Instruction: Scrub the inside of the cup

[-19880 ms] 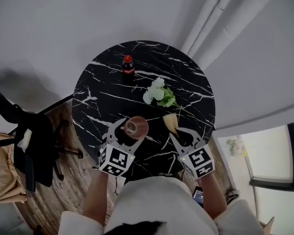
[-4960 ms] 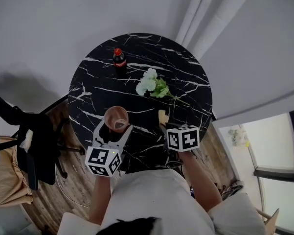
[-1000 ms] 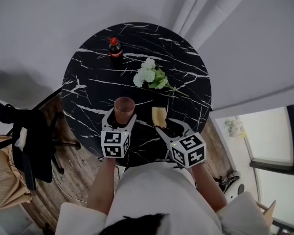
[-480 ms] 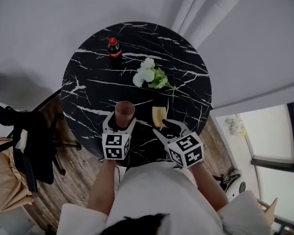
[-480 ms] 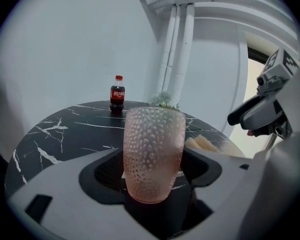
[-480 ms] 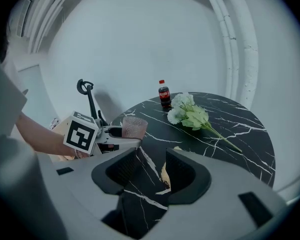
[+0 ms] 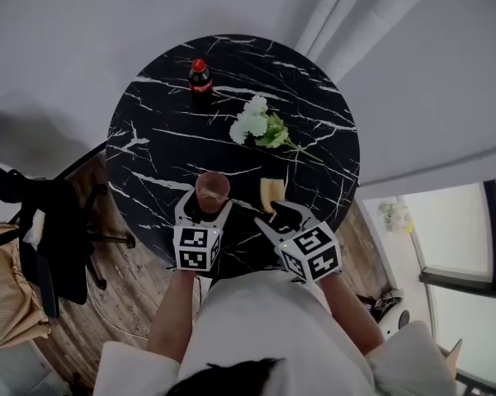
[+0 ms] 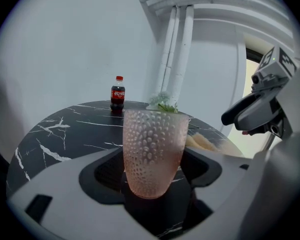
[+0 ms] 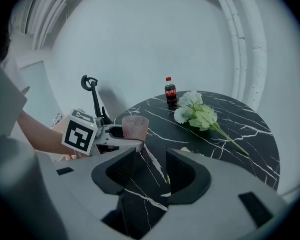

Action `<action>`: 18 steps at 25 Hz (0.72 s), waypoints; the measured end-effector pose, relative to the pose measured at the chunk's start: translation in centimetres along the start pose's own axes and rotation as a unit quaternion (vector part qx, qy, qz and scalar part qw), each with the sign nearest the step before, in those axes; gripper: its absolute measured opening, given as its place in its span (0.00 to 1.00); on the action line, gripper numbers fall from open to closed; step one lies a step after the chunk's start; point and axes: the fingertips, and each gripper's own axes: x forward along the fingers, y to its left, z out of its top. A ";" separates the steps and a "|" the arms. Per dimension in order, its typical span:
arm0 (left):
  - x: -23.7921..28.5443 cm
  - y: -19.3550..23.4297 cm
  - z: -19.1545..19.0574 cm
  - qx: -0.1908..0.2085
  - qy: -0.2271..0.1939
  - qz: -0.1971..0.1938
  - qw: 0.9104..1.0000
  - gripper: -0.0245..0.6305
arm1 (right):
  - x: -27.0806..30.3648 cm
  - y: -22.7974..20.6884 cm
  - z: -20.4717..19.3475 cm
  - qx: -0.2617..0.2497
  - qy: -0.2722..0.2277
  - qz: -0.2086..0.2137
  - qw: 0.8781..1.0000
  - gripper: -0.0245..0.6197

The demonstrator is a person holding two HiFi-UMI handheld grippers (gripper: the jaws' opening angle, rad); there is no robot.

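Observation:
A pink dimpled cup [image 7: 212,191] stands upright near the front edge of the black marble table [image 7: 157,130]. My left gripper [image 7: 206,210] is shut on it, and the jaws press its lower sides [image 8: 152,151]. A yellow sponge [image 7: 271,192] lies flat on the table just right of the cup, also visible as the sponge [image 8: 204,143] in the left gripper view. My right gripper [image 7: 279,216] sits just behind the sponge, open, with only table showing between its jaws [image 9: 150,169]. From the right gripper view the cup [image 9: 135,126] shows at the left.
A cola bottle [image 7: 200,75] stands at the table's far side. A bunch of white flowers [image 7: 260,126] lies mid-table, beyond the sponge. A dark chair [image 7: 54,238] is on the wood floor to the left. White pipes [image 7: 338,15] run up the wall behind.
The sponge, held by my right gripper five seconds ago, now lies on the table. Over the last second the cup has come slightly nearer and more upright, and the right gripper stays open.

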 end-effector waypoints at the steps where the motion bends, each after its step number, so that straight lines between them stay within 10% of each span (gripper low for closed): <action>1: -0.2 0.0 -0.1 0.001 0.001 0.000 1.000 0.57 | 0.1 0.1 0.0 0.000 0.001 0.001 1.000 0.33; 18: -1.2 0.2 -1.3 -0.006 0.015 -0.010 1.000 0.57 | 0.8 0.5 0.1 0.018 -0.001 0.005 1.000 0.33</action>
